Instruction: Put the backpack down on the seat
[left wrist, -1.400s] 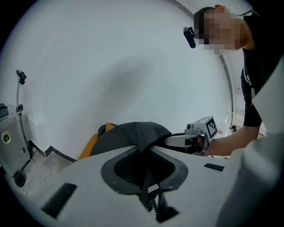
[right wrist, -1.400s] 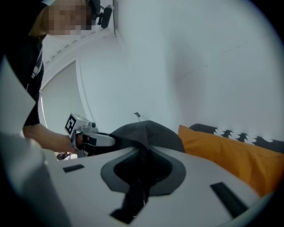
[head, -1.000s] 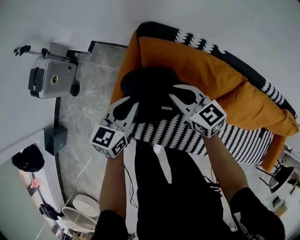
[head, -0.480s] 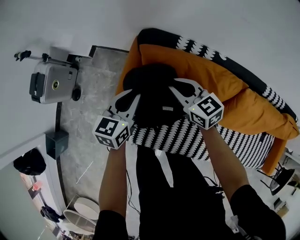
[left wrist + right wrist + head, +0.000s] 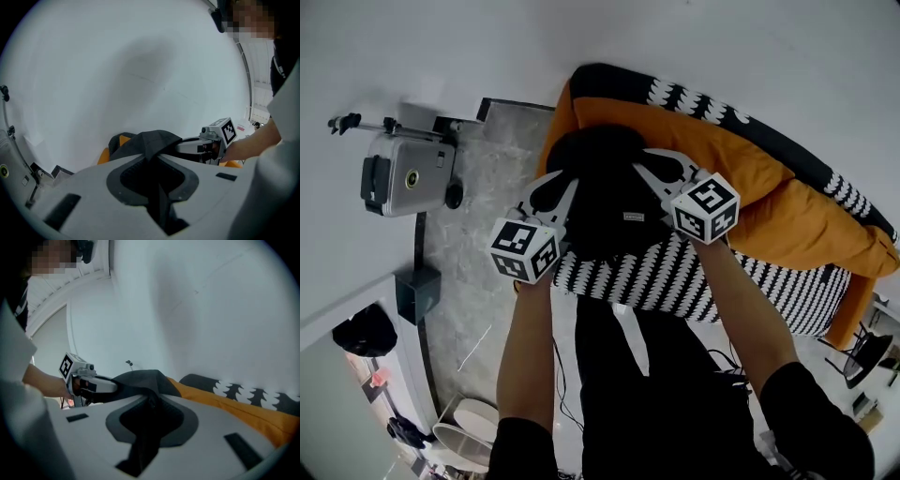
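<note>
The black backpack (image 5: 602,192) hangs between my two grippers, above the near left end of the sofa. My left gripper (image 5: 551,190) is shut on a fold of its black fabric (image 5: 150,140), which fills the gap between the jaws. On the other side my right gripper (image 5: 649,173) is likewise shut on the backpack's fabric (image 5: 140,378). The sofa seat (image 5: 675,277) has a black-and-white patterned cover, and an orange cushion (image 5: 722,155) lies behind it. The bottom of the backpack is hidden, so I cannot tell whether it touches the seat.
A grey suitcase (image 5: 398,173) stands on the floor at the left by the white wall. A dark box (image 5: 417,292), a black bag (image 5: 361,330) and a white round stool (image 5: 464,436) sit lower left. A chair (image 5: 862,352) stands at the sofa's right end.
Both grippers have carried the backpack forward, further over the sofa and slightly lower. Both grips have stayed the same.
</note>
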Demonstrator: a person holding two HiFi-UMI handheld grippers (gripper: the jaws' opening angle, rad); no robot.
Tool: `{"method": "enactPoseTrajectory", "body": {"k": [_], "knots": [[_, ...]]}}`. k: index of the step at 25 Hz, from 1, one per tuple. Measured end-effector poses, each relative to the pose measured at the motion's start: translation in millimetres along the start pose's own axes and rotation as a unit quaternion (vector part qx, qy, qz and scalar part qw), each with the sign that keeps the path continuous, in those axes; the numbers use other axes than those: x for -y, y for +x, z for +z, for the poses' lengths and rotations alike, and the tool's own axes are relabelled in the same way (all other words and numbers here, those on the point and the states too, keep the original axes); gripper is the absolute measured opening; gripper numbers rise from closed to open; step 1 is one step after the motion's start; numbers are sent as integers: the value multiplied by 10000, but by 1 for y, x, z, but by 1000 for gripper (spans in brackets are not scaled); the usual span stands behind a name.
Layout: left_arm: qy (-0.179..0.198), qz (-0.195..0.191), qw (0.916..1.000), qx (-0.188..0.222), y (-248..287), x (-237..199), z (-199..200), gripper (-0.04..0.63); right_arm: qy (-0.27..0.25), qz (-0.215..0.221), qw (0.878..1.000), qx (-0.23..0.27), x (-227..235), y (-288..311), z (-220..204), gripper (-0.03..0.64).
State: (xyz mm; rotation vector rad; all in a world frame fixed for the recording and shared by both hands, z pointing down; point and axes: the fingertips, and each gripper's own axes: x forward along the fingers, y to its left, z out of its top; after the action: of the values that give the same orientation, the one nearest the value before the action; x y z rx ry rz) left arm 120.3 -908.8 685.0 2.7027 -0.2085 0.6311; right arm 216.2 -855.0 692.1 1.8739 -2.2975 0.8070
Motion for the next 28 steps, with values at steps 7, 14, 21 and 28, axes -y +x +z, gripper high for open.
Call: {"method": "enactPoseTrajectory", "body": {"k": [7,14,21,28], "knots": [[8,21,10000,-93,7,-4,1,54,59,87,9999,-112,7,4,1,41],[33,23,10000,-53,6,-3,0,99,129,9,9999,14,10,0,4,143],[176,187,9996,-121,-3,-5,3,184,-174,200,9994,-237,8,-24,-2,190],[434,203,9988,78,-40,9,15,189,-335,261,9991,33,-1,-67,17,190]]}}
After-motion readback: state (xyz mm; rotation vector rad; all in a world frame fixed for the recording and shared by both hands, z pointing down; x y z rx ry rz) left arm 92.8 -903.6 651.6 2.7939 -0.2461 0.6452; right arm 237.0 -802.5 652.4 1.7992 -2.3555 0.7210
